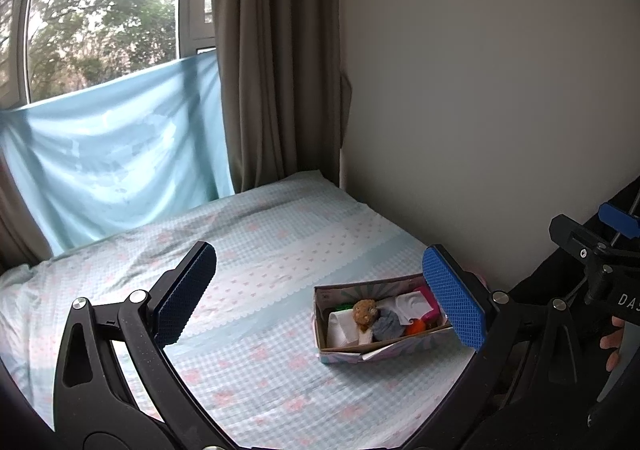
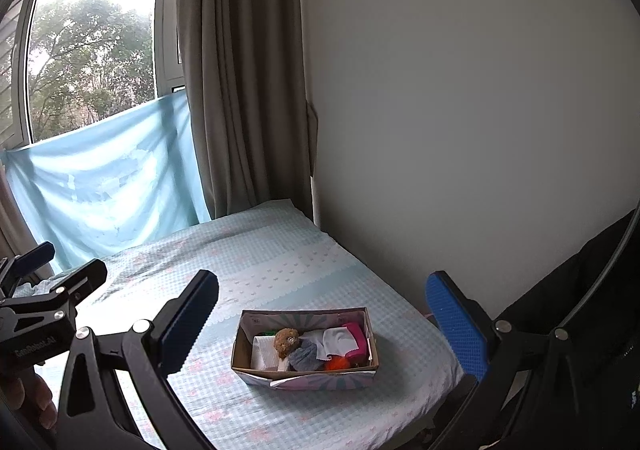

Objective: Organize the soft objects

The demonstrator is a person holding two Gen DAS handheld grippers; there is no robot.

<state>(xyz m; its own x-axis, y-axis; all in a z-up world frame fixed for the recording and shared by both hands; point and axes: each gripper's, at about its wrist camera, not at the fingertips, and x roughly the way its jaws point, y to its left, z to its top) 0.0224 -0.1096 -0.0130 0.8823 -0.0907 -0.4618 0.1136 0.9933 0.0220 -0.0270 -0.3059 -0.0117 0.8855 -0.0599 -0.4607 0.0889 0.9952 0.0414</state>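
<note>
Cardboard box (image 2: 304, 372) on bed (image 2: 280, 270), long axis left-right; both grippers' jaws spread wide, empty.

1. A home bedroom: a bed (image 2: 280, 262) with a pale blue checked sheet fills the middle.
2. At 12 o'clock hangs a grey-brown curtain (image 2: 240, 89).
3. At 10 o'clock, a window (image 2: 92, 61) shows trees.
4. At 2 o'clock stands a plain wall (image 2: 460, 109).

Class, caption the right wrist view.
Open right gripper hovers above a patterned cardboard box of soft items on checked bedsheet.
</note>
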